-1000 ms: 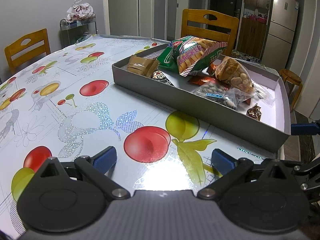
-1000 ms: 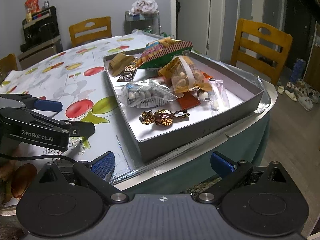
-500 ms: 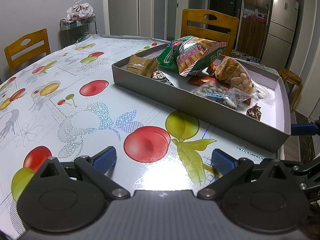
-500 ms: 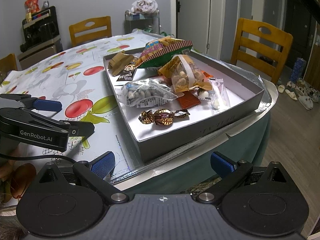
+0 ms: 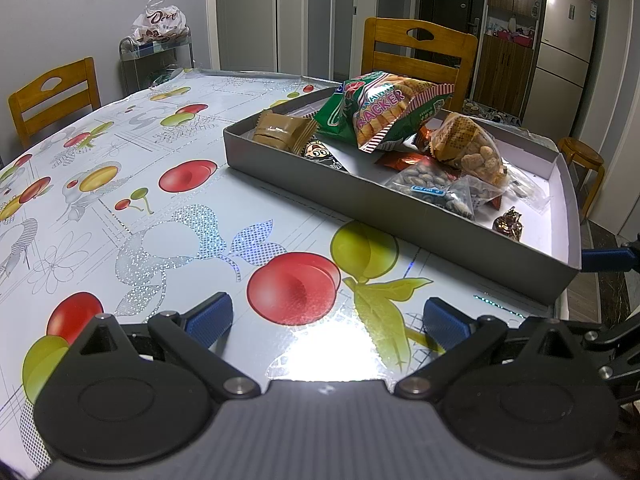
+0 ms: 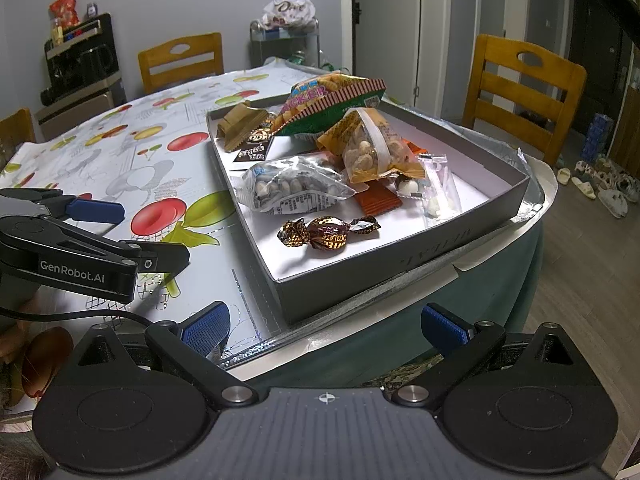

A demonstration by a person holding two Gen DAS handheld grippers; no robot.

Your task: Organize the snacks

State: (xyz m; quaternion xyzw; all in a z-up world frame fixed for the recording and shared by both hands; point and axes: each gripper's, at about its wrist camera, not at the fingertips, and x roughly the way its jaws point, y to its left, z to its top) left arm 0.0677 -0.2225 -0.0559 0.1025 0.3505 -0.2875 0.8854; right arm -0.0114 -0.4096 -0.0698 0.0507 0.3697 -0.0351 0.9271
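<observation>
- Fruit-print oilcloth (image 5: pixel 168 200) covers a round dining table ringed by wooden chairs, with a grey shallow box (image 6: pixel 400 256) set near its edge.
- Every snack in view lies inside that box: a green cracker bag (image 5: pixel 384 112) leaning over a tan wafer pack (image 5: pixel 280 130), a clear bag of pistachios (image 6: pixel 292 188), an orange bag of coated peanuts (image 6: pixel 368 148), a small clear sachet (image 6: pixel 438 188) and a gold-foil chocolate candy (image 6: pixel 328 232) alone on the white floor of the box.
- Left gripper (image 5: pixel 326 322) hovers low over the cloth beside the box, jaws spread wide and holding nothing.
- Right gripper (image 6: pixel 326 322) hangs off the table edge facing the box's near corner, likewise spread and empty.
- With no snack visible on the cloth, the scene fits 2 readings: snacks gathered and the job near its close, or a loose heap in the box awaiting sorting.
- Any further move, on this evidence, would call for a light pinch on crinkly, slippery wrappers; the candy's twisted ends offer the easiest hold, while the overlapping bags risk dragging neighbours along.
</observation>
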